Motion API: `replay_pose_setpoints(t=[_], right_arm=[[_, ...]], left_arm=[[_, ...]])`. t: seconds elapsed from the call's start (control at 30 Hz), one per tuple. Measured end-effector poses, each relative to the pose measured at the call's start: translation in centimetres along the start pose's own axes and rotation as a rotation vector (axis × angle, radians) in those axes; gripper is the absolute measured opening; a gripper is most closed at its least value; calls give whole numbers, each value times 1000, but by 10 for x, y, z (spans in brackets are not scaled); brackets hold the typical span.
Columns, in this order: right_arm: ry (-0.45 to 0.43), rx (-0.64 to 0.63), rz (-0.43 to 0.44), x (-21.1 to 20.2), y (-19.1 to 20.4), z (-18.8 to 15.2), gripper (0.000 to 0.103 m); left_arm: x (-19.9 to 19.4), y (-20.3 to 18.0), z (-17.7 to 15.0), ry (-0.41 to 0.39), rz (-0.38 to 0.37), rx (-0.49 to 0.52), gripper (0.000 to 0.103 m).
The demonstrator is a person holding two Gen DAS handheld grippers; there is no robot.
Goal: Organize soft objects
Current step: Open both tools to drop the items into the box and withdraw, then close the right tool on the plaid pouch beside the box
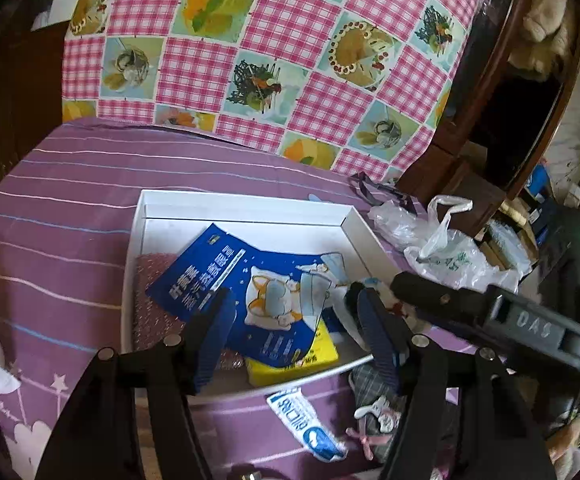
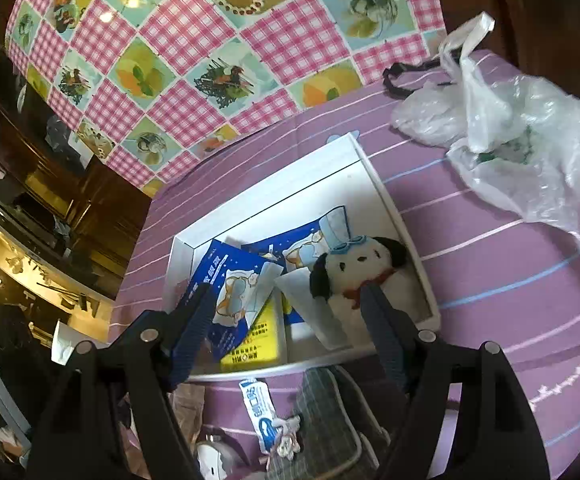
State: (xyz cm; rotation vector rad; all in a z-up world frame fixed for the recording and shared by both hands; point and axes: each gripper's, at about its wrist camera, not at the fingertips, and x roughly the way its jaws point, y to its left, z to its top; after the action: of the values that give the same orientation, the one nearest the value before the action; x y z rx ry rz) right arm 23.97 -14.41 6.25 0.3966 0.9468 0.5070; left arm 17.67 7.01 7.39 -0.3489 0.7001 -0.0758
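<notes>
Plush dog (image 2: 363, 270): white w/ black ears, blue goggles, red scarf; lies in white tray (image 2: 268, 178), right side, lower body hidden behind right gripper finger.
Blue pouches (image 2: 234, 292): two in tray, overlapping, leaning on yellow pack (image 2: 260, 340), mostly covered.
Left gripper (image 1: 295, 312): jaws apart, nothing btwn pads, above tray.
Right gripper (image 2: 286, 300): jaws wide, not pressing dog.
Sachet (image 2: 258, 412): on purple striped sheet (image 2: 489, 280) just outside tray.
Plaid item (image 2: 321, 420): near edge, partly cut off, unclear.
Plastic bags (image 2: 509, 128): crumpled, well apart from tray.
</notes>
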Motion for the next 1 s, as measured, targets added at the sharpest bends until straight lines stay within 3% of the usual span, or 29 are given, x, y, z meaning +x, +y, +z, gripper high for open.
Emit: replay_pose_setpoints(t=[0.43,0.73,0.9,1.0], right_arm=[[-42,-200,-75,-49,33,-41,75],[-16,-203,-52,-61,33,-59,75],[16,-189,-67,-54,30,-54,75],[34,-153,-120,-51,29,-41,72]], left_arm=[[-42,-14,-31,-50,152,84,64],[-56,-17,-40,-44,113,42,64],[-42,-26,-41,-1,132,94,64],[-33,-35,-35,33,156,120,64]])
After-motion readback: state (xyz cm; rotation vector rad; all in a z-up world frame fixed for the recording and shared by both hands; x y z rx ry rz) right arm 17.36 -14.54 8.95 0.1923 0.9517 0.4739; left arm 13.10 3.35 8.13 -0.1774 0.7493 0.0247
